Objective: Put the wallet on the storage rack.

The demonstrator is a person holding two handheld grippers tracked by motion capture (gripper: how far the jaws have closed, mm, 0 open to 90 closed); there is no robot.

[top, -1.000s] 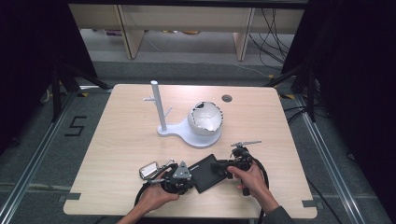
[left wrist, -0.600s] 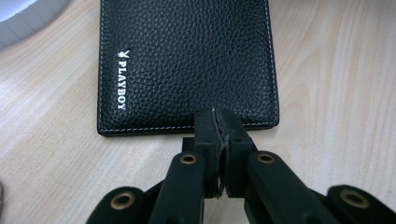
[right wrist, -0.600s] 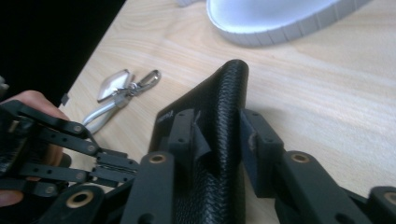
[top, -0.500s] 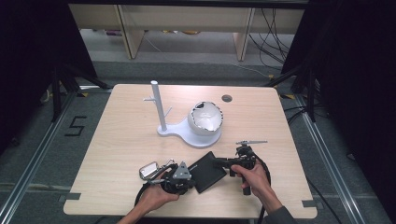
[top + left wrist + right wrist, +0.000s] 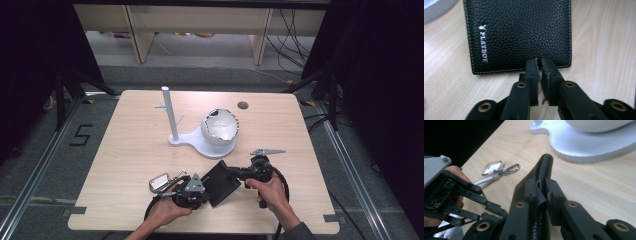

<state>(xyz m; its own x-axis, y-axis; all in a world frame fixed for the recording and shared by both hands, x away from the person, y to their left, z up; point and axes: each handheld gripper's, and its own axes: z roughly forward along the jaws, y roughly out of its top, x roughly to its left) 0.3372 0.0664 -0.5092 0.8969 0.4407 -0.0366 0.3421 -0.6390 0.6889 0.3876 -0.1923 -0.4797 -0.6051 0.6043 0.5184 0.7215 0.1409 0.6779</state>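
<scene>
While the black wallet [image 5: 221, 182] lies tilted on the counter [image 5: 130, 150] | right hand-held gripper [image 5: 543, 185] has just closed, pinching its edge | left hand-held gripper [image 5: 538, 65] nearly pressed together at its corner; grip unclear | wallet underside hidden

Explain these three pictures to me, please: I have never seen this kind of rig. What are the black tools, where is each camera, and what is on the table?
A person sits at a light wooden table and holds a hand-operated two-jaw tool in each hand. The wide picture comes from a fixed camera above; the two close-ups come from cameras riding on the tools, looking along their black jaws. The right gripper, whose jaws have just been closing, is shut on the edge of a black grained-leather wallet and tilts it up off the table. The left gripper is closed at the wallet's near edge, holding nothing that I can see. Also on the table: a white stand with an upright post and a bowl-shaped cup, and a silver key ring with a clip.
</scene>
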